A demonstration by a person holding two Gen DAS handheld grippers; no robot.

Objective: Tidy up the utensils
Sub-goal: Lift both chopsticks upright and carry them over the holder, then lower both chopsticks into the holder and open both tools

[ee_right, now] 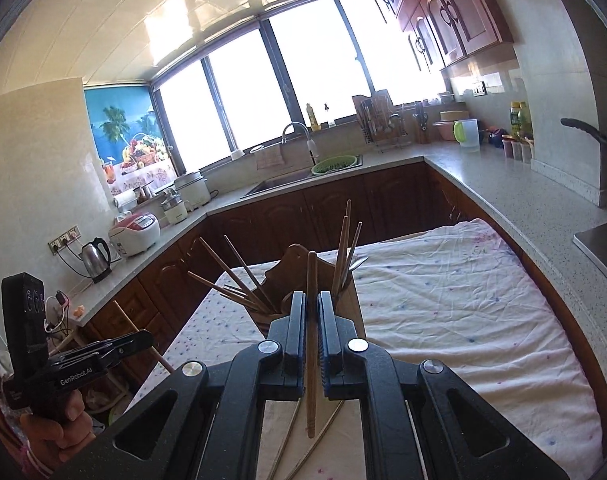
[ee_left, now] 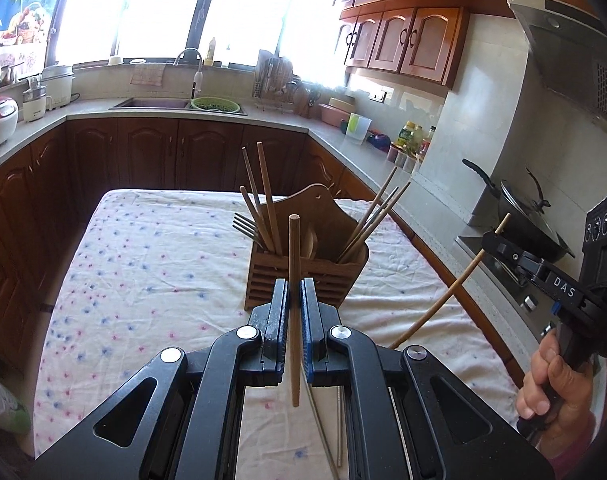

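A: In the left wrist view, the left gripper [ee_left: 294,292] is clamped on a wooden chopstick [ee_left: 294,312] standing upright between its pads. The holder [ee_left: 303,268] sits ahead on the cloth [ee_left: 151,264], chopsticks and a fork [ee_left: 245,227] in it. At right a hand [ee_left: 551,384] holds the right gripper [ee_left: 488,238], closed on a slanted stick [ee_left: 443,300].

B: The right wrist view shows that stick [ee_right: 311,344] end-on, pinched upright in the right gripper [ee_right: 312,304]. Only here: a kettle [ee_right: 96,259] and rice cooker [ee_right: 135,234] on the counter [ee_right: 503,184]. Loose sticks [ee_right: 287,440] lie on the cloth below.
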